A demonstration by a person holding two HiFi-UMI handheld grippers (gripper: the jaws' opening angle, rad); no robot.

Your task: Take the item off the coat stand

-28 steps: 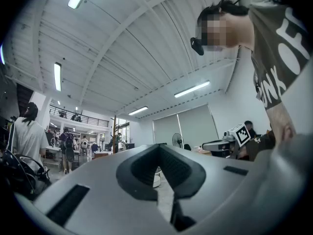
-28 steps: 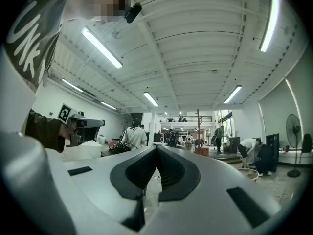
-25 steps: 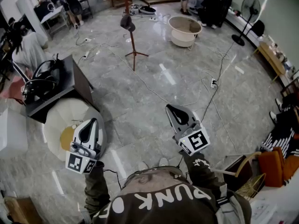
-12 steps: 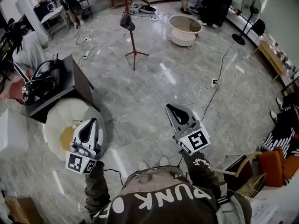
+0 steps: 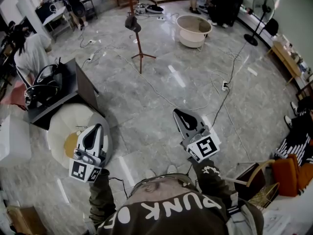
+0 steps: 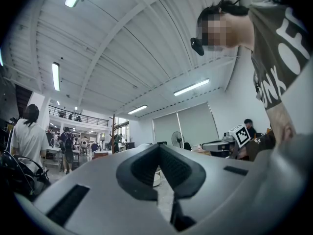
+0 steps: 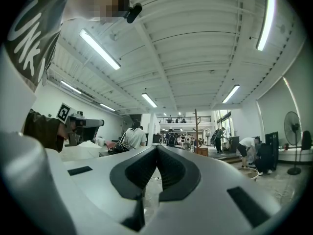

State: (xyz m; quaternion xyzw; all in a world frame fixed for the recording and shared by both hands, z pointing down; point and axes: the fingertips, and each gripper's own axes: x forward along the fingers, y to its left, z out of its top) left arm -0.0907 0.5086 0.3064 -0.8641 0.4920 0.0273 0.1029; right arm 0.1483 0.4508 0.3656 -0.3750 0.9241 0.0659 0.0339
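Both grippers low by the person's waist: the white left gripper (image 5: 94, 130) has its jaws pressed together with nothing between them, and the white right gripper (image 5: 179, 113) is clenched empty too. Well ahead across the grey marble floor (image 5: 161, 106) stands the thin brown wooden coat stand (image 5: 140, 48), upright on its tripod feet, the dark item (image 5: 132, 23) hanging near its top, well apart from either gripper
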